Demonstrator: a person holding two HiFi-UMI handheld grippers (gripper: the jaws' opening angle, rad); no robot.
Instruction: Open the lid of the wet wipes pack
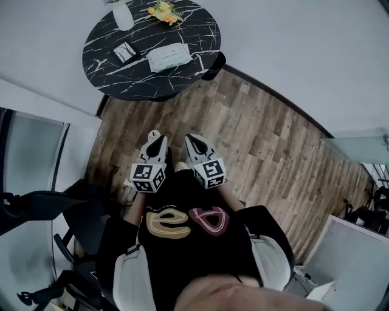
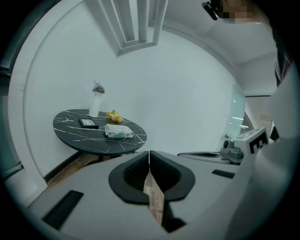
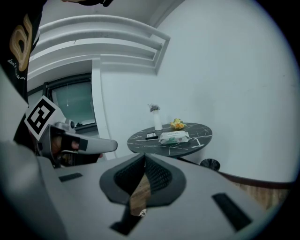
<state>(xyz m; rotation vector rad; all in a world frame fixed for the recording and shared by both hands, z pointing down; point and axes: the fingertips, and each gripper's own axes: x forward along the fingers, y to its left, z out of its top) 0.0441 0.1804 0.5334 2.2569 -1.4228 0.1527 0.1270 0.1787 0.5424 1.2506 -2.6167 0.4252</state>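
Sweater [image 1: 182,200]: black, right under the lens
Left gripper [image 1: 155,138]: jaws pressed together, empty
Right gripper [image 1: 193,141]: same deal, closed on nothing
Wet wipes pack [image 1: 169,58]: flat on the round black table [image 1: 140,85], well apart from both grippers

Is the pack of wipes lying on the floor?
No, the wet wipes pack lies on the round black table, near the yellow flowers.

Well ahead of your left gripper [image 1: 154,140] stands a black marble table [image 1: 146,82]; on it the wet wipes pack [image 1: 170,58] lies nearest, a dark box [image 1: 126,53] left of it, white vase [image 1: 123,15] and yellow flowers [image 1: 164,12] farthest
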